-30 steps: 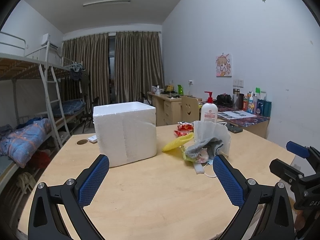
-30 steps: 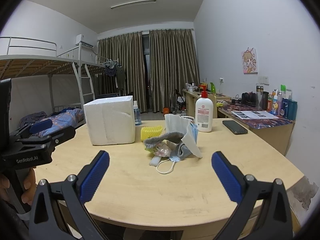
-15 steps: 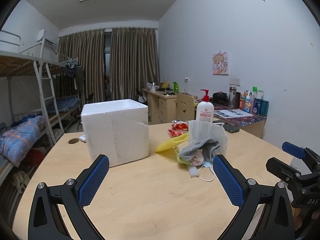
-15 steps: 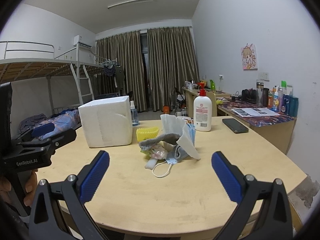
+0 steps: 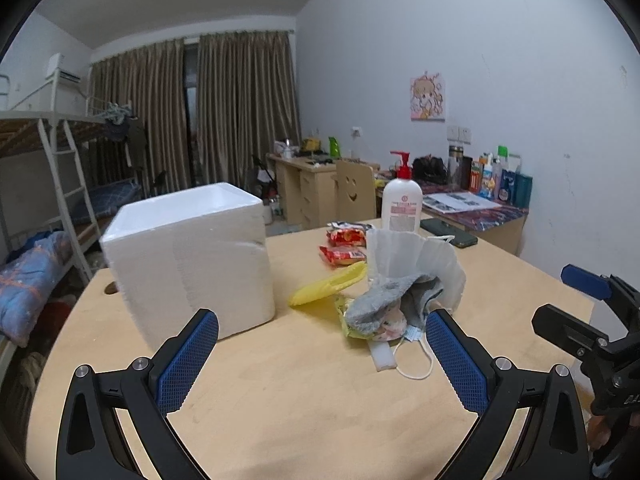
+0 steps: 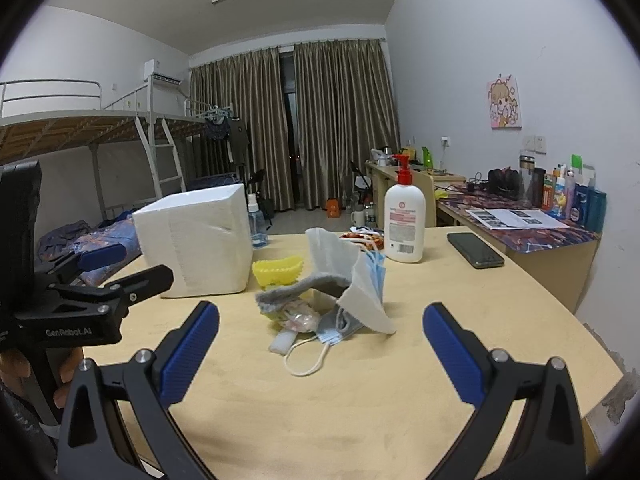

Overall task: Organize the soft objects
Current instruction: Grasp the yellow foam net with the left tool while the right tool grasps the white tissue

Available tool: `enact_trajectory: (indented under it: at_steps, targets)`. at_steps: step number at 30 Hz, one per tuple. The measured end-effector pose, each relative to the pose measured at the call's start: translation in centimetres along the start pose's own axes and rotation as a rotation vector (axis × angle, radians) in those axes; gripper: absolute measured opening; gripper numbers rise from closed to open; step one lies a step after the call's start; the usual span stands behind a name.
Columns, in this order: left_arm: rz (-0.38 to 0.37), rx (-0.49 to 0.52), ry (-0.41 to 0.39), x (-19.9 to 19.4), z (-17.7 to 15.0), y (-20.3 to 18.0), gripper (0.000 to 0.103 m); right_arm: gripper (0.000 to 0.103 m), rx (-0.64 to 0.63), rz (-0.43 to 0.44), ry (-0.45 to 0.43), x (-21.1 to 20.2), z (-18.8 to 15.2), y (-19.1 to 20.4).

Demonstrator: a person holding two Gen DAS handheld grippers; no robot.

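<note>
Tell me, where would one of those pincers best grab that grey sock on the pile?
Probably the grey sock's raised front fold, which arches clear above the wrappers beneath. The right gripper, open and facing the pile, could come in low from the near side and pinch that edge, clear of the grey face mask propped against it.

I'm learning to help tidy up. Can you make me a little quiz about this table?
1. True or false: the left gripper is holding a mask.
2. What colour is the pump on the lotion bottle?
3. The foam box stands where? A) on the pile of soft things B) beside it C) on the floor

Key: 1 false, both it and the right gripper are open and empty. 2 red. 3 B, on the table.
</note>
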State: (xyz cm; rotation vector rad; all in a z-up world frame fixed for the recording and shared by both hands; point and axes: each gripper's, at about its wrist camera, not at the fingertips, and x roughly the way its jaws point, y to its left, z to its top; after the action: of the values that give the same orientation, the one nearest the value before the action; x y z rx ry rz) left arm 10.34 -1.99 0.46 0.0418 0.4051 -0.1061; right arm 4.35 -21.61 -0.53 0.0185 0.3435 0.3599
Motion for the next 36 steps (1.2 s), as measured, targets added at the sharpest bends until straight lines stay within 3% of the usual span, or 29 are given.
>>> enact_trajectory:
  at_steps: [22,28,32,36]
  targets:
    - [-0.084,0.041,0.166,12.9,2.5,0.0,0.102,0.103,-0.079,0.044,0.156,8.0,2.9,-2.7]
    - [-0.096,0.051,0.251,16.4,2.5,0.0,0.079,0.103,-0.096,0.06,0.179,9.2,3.2,-3.1]
    - [-0.103,0.076,0.304,18.0,2.0,-0.3,0.073,0.103,-0.098,0.075,0.193,10.0,3.5,-3.5]
    - [-0.1,0.113,0.307,19.0,1.7,-0.7,0.065,0.103,-0.109,0.081,0.213,11.0,3.7,-3.6]
